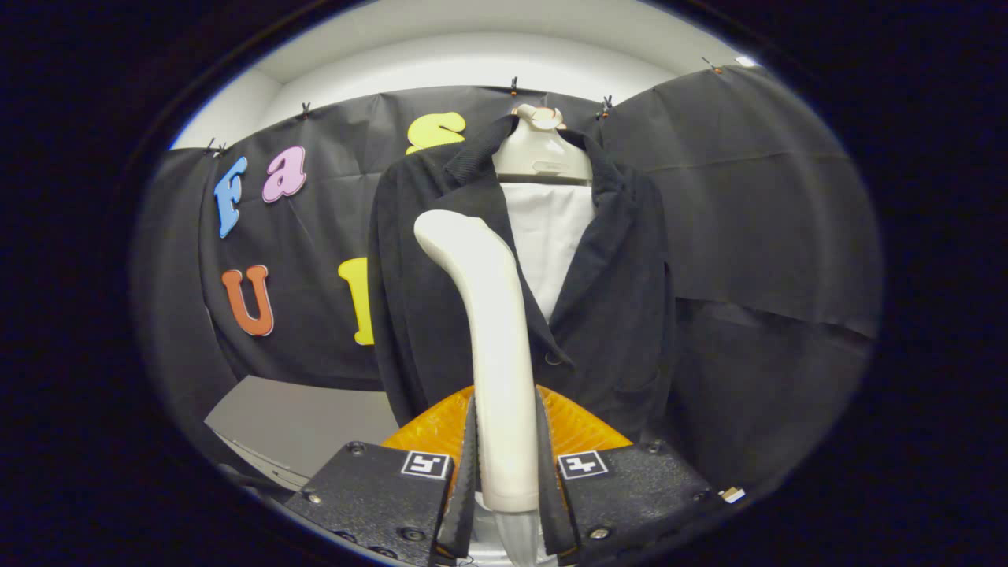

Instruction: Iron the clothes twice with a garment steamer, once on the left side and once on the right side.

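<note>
The tool (pixel 504 472) pinches the handle of a cream garment steamer (pixel 492 331) with both fingers pressed against its sides, and the steamer rises upright from between them. Just beyond its bent head hangs a dark jacket (pixel 614 315) on a pale hanger form (pixel 542 153), open over a white panel (pixel 547 236). A grey tabletop (pixel 291 425) lies low beside the jacket.

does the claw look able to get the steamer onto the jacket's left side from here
Probably yes. The claw is shut on the steamer, whose head rises just in front of the jacket on its hanger, with nothing between them.
</note>
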### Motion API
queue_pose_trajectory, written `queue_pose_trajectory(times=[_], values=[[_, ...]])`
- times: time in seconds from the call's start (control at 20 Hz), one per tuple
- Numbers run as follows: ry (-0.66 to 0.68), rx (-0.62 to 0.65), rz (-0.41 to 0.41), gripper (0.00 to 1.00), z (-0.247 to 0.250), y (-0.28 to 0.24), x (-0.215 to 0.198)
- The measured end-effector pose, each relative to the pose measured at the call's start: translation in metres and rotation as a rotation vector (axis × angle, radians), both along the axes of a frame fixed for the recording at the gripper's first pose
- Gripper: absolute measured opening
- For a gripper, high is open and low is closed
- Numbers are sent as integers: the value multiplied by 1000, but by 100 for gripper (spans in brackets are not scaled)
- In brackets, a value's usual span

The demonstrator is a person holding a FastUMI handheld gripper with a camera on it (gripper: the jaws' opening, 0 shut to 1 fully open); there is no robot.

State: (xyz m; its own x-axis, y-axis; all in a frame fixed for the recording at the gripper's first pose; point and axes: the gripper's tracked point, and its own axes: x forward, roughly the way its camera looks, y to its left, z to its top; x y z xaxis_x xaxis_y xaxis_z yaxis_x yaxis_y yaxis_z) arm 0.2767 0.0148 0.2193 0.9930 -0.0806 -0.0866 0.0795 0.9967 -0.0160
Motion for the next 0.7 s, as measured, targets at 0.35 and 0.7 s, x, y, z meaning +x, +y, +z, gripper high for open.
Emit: queue_pose_trajectory(times=[0.35, 0.7], values=[[63, -3, -31, 37, -38, -16, 0], [115, -3, -41, 37, -72, -26, -3]])
